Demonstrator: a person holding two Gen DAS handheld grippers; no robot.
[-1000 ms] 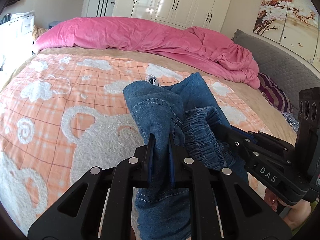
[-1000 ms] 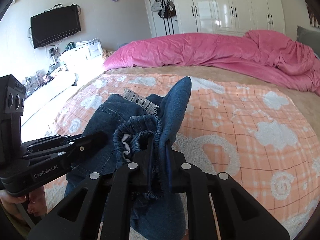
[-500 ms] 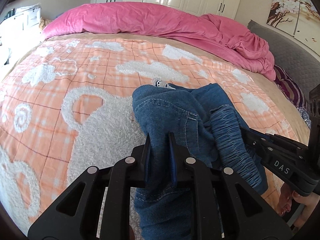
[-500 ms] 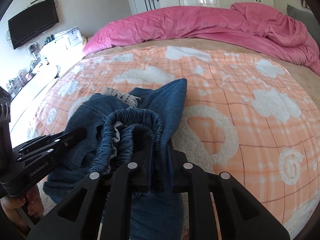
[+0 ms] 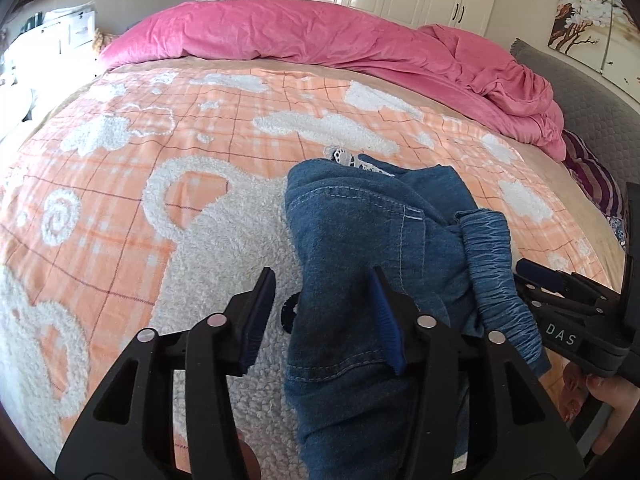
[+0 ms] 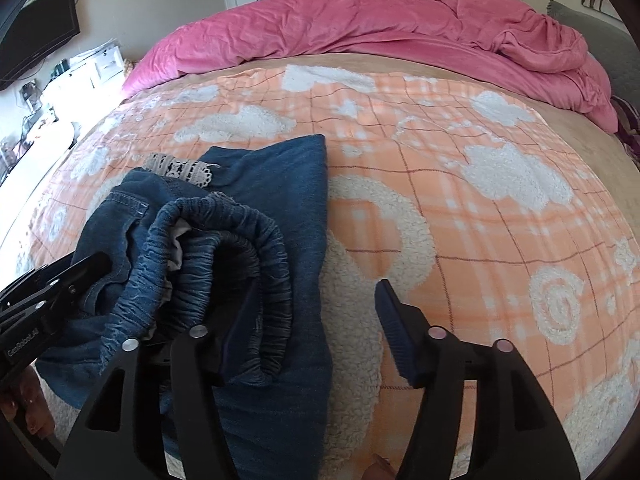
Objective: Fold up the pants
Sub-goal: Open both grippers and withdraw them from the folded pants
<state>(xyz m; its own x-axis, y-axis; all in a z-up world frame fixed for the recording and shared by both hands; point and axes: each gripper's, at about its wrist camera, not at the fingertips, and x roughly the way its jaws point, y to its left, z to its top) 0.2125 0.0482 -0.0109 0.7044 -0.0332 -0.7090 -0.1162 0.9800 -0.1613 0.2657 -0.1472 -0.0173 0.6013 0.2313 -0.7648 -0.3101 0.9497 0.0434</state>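
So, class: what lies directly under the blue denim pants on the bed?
The pants rest on the orange blanket; a lace strip peeks out beneath. Anything else underneath is covered.

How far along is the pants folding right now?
Done: the jeans lie doubled over on the orange blanket, waistband bunched on top. In hand: left gripper and right gripper are opening, releasing the denim. Left: flatten the bundle and tidy the fold.
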